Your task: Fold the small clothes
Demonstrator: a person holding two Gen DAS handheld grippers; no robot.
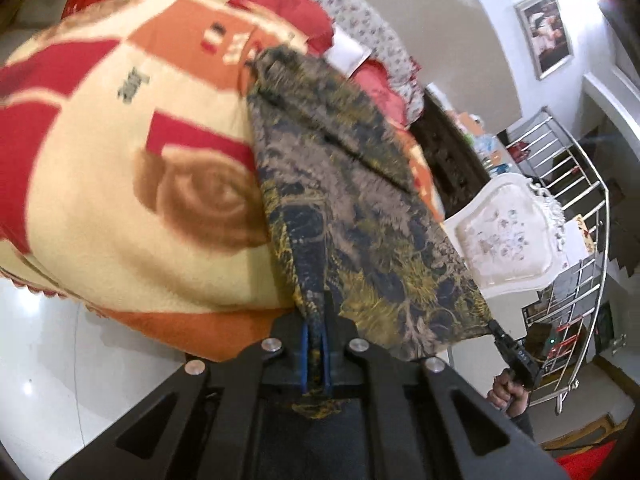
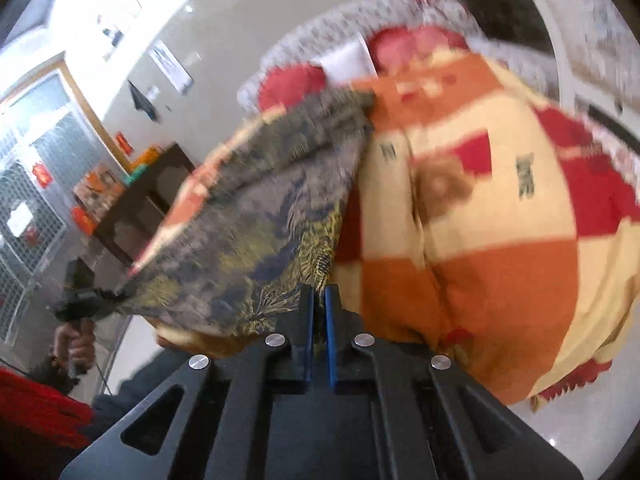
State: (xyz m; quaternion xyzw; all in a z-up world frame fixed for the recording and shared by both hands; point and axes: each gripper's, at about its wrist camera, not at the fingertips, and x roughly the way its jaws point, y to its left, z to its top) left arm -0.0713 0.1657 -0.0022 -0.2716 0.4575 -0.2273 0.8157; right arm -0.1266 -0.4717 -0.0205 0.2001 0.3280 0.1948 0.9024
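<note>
A small dark garment (image 1: 352, 208) with a grey, navy and yellow leaf print is held up off a bed, stretched between both grippers. My left gripper (image 1: 316, 344) is shut on one corner of it. My right gripper (image 2: 319, 320) is shut on another corner of the garment (image 2: 260, 220). The right gripper also shows in the left wrist view (image 1: 514, 354) at the cloth's far corner. The left gripper also shows in the right wrist view (image 2: 82, 304). The garment's far end still touches the blanket.
A cream, red and orange blanket (image 1: 132, 184) covers the bed under the garment. Red pillows (image 1: 288, 4) lie at the far end. A white ornate headboard (image 1: 508, 236), a metal railing (image 1: 576, 208) and a dark cabinet (image 2: 148, 196) stand around. The floor (image 1: 60, 380) is glossy white.
</note>
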